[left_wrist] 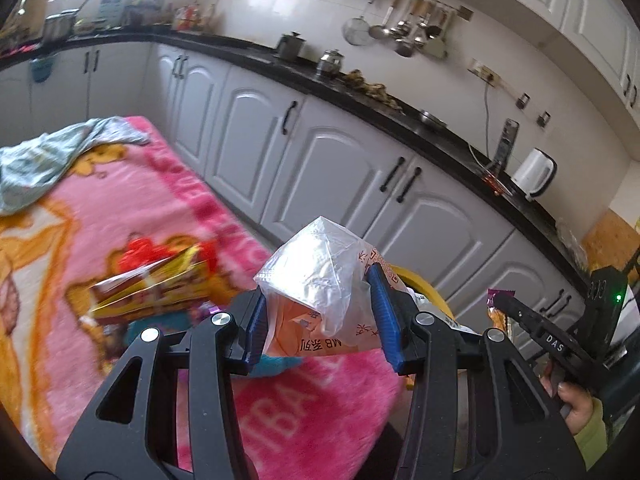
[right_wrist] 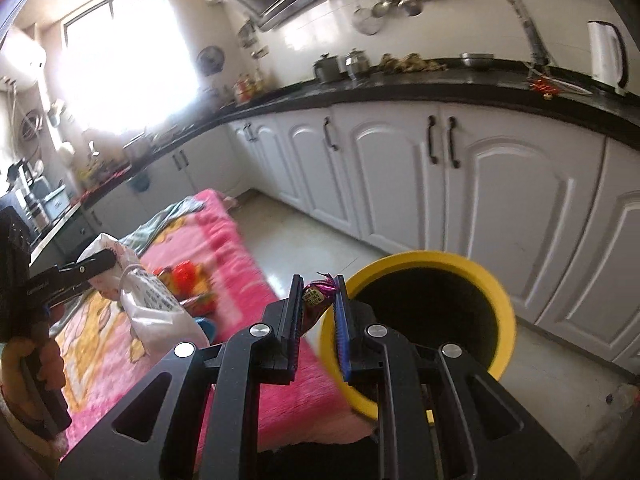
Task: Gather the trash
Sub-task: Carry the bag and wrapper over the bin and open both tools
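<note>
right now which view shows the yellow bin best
The right wrist view: the bin shows its yellow rim and dark inside beside the pink blanket. In the left wrist view only a sliver of the rim peeks out behind the plastic bag held by the left tool.

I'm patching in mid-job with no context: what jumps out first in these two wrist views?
The yellow bin with its dark open mouth stands on the floor beside the pink blanket, just ahead of the right gripper, which is shut on a small purple-tipped wrapper. The left gripper is shut on a crumpled plastic bag above the blanket. More bright wrappers lie on the pink blanket behind it.
</note>
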`<state>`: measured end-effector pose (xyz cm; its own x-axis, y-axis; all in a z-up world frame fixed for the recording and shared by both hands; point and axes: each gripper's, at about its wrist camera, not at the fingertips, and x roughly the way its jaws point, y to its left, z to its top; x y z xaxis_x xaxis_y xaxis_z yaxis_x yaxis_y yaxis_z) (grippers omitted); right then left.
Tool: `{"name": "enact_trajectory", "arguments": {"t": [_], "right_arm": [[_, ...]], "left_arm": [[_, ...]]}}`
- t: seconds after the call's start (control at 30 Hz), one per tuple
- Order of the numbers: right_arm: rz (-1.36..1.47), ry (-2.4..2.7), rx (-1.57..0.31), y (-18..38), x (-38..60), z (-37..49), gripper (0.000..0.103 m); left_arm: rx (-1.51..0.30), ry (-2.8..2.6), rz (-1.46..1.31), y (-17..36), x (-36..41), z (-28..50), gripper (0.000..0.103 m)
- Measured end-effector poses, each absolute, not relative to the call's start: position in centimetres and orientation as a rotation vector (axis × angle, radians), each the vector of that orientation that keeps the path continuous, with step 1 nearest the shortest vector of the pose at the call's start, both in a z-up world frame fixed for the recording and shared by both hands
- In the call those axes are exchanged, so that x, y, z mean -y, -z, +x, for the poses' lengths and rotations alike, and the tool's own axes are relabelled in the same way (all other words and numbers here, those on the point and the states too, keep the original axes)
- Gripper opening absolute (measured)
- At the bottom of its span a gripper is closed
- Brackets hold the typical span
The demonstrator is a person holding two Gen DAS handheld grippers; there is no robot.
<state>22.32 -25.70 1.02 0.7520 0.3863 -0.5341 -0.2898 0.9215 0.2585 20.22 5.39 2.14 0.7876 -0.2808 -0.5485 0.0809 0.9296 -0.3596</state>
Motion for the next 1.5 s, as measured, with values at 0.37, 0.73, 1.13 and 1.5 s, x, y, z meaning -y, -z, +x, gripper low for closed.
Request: {"name": "enact_trajectory", "arguments": {"t": [0.37, 0.73, 1.13, 1.5], "right_arm": [[0.163, -0.267, -0.56, -1.4, 29.9, 23.3, 0.015], [0.125, -0.169, -0.543, -0.7, 32.7, 25.0, 0.015], [0.073, -0.131, -0.615, 2.6, 32.1, 27.7, 0.015], [0.09, -0.128, -0.663, 4.5, 32.0, 29.3, 0.032]], "left_arm": [[-0.624, 0.26, -0.223, -2.9, 2.1, 24.1, 0.038], [-0.625, 0.278, -0.111, -1.4, 8.2, 27.0, 0.039], [-0.647, 0.22, -0.053, 1.7, 10.5, 29.5, 0.042], [-0.705, 0.228, -0.092, 4.0, 10.3, 30.6, 0.061]]}}
